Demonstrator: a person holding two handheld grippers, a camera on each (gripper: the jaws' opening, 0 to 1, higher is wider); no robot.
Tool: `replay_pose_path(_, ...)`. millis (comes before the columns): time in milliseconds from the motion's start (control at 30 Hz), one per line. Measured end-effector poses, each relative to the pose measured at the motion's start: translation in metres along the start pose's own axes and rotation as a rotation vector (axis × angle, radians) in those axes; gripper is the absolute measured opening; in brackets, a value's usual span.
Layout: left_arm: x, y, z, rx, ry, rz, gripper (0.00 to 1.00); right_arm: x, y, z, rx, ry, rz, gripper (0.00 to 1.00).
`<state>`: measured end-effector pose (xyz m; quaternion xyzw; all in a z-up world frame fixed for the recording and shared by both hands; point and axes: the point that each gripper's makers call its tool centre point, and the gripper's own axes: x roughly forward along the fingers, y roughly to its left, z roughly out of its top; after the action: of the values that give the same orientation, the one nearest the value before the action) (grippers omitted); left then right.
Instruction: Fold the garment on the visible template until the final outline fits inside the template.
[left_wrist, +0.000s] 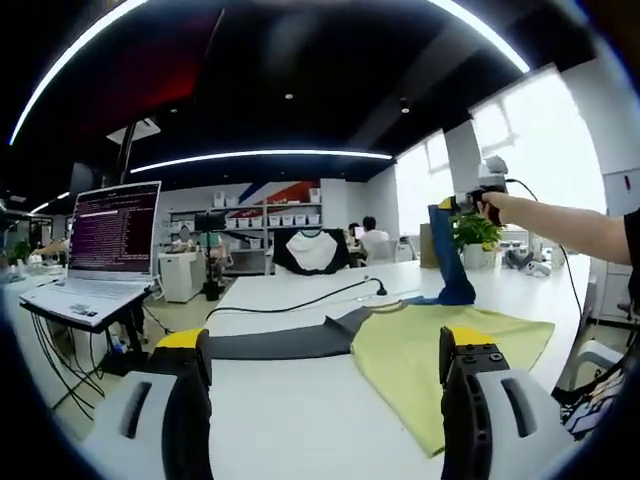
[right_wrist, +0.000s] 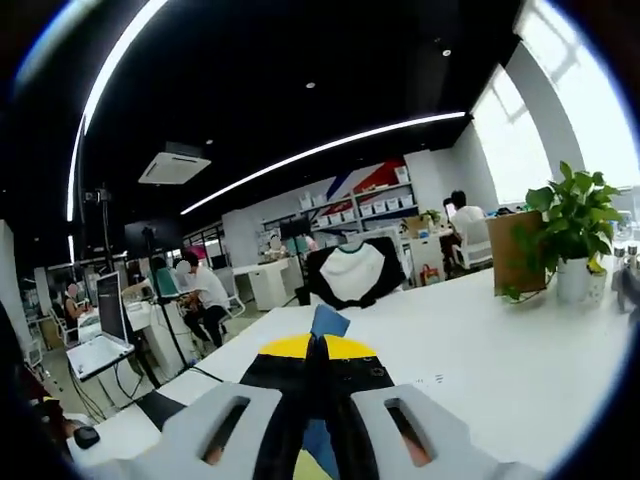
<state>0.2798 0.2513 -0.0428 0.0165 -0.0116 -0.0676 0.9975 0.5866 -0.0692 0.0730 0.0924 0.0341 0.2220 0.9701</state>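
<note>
1. In the left gripper view, the left gripper stands with its fingers wide apart, holding nothing, above the near edge of the white desk.
2. Between and just beyond those fingers lies the garment, a yellow-green body spread flat on the desk with a dark grey sleeve stretching to the left.
3. In the right gripper view, the right gripper has its fingers pressed close together, clamped on a fold of blue sleeve fabric that pokes up past the yellow tips.
4. The left gripper view shows the same right gripper raised well above the desk in a person's hand, with the blue sleeve hanging from it down to the garment's far edge.
5. A black cable runs across the desk behind the garment.
6. A potted plant stands on the far part of the desk, just behind the raised sleeve; the right gripper view shows it at the right.
7. To the left, an open laptop sits on a stand beside the desk.
8. No template outline can be made out on the desk in either view.
</note>
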Motion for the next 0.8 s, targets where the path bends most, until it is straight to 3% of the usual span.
replay_pose_path(167,0.001,-0.003,0.0,-0.021,0.0,-0.024,0.99,0.013,0.026,-0.011,-0.018,0.028,0.013,0.0)
replay_pose_path(300,-0.002,-0.004,0.002,-0.021,-0.002,-0.028,0.99,0.022,0.044,-0.031,-0.024,0.062,0.029,0.0)
replay_pose_path(533,-0.005,-0.007,0.006,-0.009,-0.006,-0.036,0.98,0.039,0.076,-0.086,-0.066,0.159,0.068,0.0)
replay_pose_path(800,-0.004,-0.006,0.001,-0.005,0.018,-0.039,0.97,0.047,0.098,-0.133,-0.077,0.226,0.086,0.0)
